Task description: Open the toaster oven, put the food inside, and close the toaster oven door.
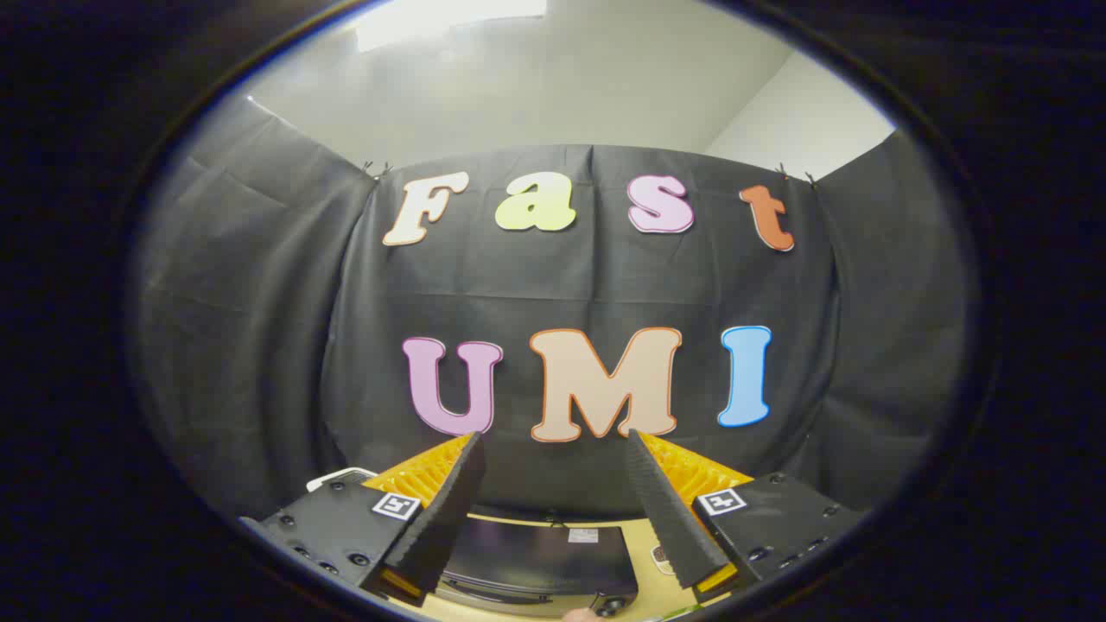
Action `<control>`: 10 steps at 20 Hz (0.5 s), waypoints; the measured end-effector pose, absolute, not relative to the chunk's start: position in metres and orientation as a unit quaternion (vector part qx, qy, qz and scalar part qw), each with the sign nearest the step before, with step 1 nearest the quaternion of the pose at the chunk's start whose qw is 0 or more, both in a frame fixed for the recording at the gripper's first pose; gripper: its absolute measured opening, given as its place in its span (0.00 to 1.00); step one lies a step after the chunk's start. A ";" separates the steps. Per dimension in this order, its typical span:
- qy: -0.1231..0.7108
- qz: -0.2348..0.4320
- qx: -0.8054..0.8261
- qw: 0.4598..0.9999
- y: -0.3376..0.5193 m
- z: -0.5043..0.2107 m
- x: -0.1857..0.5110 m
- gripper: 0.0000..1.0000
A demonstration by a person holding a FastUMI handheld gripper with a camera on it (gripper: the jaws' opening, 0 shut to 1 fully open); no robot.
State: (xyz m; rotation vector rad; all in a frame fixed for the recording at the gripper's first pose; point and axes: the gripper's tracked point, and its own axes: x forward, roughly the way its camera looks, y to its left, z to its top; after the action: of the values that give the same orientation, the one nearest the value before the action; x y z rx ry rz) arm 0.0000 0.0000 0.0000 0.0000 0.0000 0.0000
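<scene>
Gripper (553,445) nearest the lens: fingers spread wide apart, nothing between them, tips raised in front of the black cloth wall (259,345). Square tag markers sit on both finger mounts, at 7 and 5 o'clock of the gap.

Toaster oven (536,557) sits below and between the fingers, at 6 o'clock from the tips, seen from above: dark flat top with a small pale label near its rear edge, a knob (615,605) at its front right corner. Cannot tell the door's state from this angle. It stands on a light wooden table (644,549), bare strip visible at 3 o'clock of the oven.

White object (341,475) peeks out behind the left finger mount, at 9 o'clock of the oven; too hidden to identify. Pale ceiling above the cloth at 12 o'clock.
</scene>
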 end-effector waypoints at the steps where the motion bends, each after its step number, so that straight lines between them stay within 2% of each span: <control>1: 0.002 0.003 -0.002 1.000 0.004 -0.004 0.001 1.00; 10: 0.030 0.018 -0.020 0.999 0.030 -0.041 0.014 1.00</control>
State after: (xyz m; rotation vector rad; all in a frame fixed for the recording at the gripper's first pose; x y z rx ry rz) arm 0.0137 0.0296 -0.0407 -0.0393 0.0594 0.0353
